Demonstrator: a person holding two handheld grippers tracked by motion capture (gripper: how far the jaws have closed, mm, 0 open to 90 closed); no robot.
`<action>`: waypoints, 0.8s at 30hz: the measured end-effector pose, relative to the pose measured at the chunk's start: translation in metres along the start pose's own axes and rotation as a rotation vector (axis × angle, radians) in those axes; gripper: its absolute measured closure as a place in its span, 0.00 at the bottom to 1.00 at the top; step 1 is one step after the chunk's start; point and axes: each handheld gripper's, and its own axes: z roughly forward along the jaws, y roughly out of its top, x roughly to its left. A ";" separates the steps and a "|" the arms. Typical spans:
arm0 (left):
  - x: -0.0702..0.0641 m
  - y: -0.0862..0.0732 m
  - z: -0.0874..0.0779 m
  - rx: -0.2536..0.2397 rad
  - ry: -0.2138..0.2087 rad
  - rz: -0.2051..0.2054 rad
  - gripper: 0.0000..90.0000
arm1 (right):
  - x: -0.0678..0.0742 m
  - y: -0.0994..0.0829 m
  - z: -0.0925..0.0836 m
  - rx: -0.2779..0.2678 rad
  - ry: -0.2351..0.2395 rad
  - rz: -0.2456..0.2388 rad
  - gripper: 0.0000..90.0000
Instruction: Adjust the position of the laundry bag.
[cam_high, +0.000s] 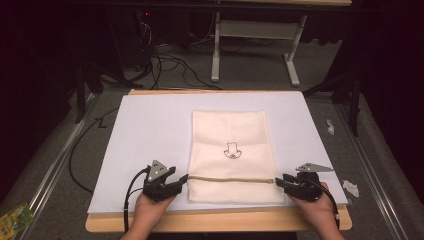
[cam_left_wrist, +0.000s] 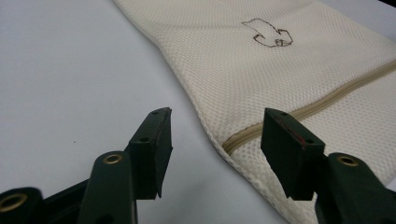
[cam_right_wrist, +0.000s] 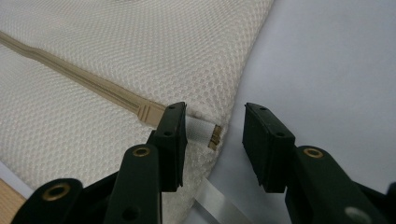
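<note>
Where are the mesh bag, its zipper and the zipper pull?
mesh bag (cam_high: 230, 130), high view, on the cloth above the small drawing.
zipper (cam_high: 230, 179), high view, on the middle of the tan strip.
zipper pull (cam_right_wrist: 205, 130), right gripper view, on its white tab.

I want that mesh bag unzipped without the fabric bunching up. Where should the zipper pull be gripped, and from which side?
Grip the small flat zipper pull at the mesh bag's right edge, coming in from that edge with the right gripper. The tab sticks out past the zipper's end, lying flat, so jaws closing across its thin faces probably hold best.
</note>
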 end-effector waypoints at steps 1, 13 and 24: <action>0.000 0.000 0.001 0.011 -0.011 0.003 0.48 | 0.000 0.001 0.001 0.004 0.006 0.003 0.68; -0.011 0.003 0.004 0.049 -0.068 0.052 0.47 | 0.014 0.012 0.012 0.011 -0.064 -0.108 0.94; -0.021 0.003 0.009 0.062 -0.113 0.071 0.42 | 0.012 0.011 0.008 -0.025 -0.052 -0.115 0.93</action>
